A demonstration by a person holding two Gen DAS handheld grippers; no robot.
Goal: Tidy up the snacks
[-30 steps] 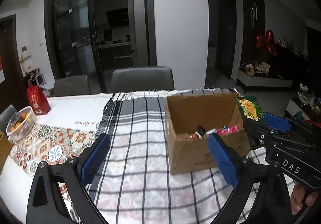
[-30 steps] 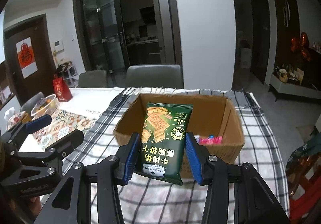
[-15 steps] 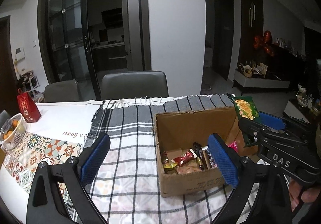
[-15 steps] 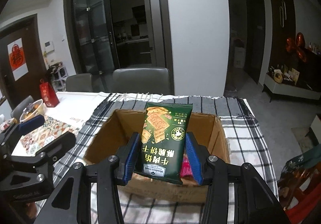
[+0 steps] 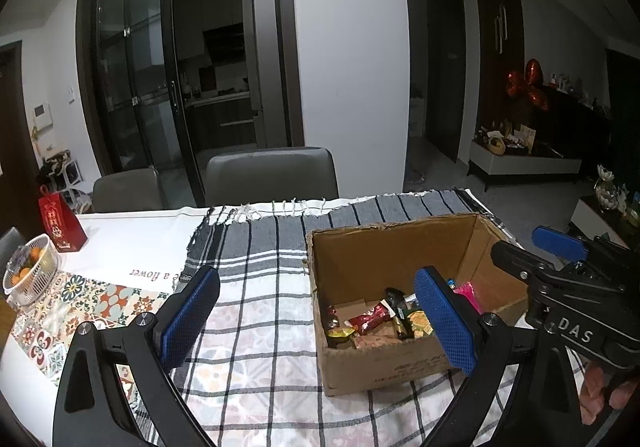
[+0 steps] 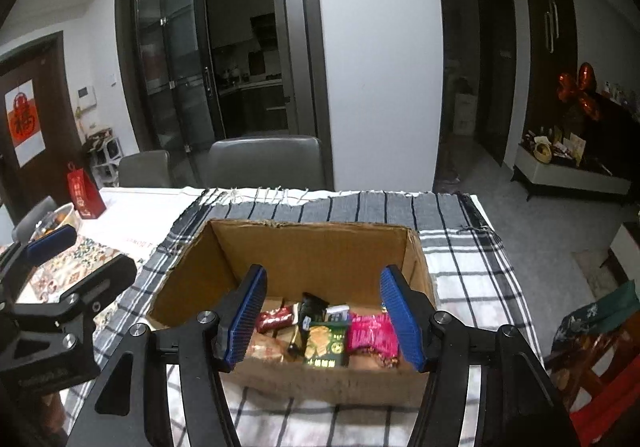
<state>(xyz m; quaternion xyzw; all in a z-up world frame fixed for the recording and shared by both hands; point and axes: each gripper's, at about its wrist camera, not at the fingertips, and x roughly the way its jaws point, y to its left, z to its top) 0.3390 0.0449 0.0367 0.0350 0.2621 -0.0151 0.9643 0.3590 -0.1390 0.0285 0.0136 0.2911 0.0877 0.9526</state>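
Observation:
An open cardboard box stands on the checked cloth and holds several snacks. The green cracker packet lies inside it between a red bar and a pink packet. My right gripper is open and empty above the box's near side. My left gripper is open and empty, to the left of the box; its right pad overlaps the box in view. The green packet also shows in the left wrist view, and the right gripper's body is at the box's right.
A checked cloth covers the table. A fruit basket and a red gift bag sit at the far left. Two grey chairs stand behind the table. The table's right edge drops to the floor.
My right gripper opened and let go of the green cracker packet, which now lies in the box. Both views rose and look more steeply into the box.

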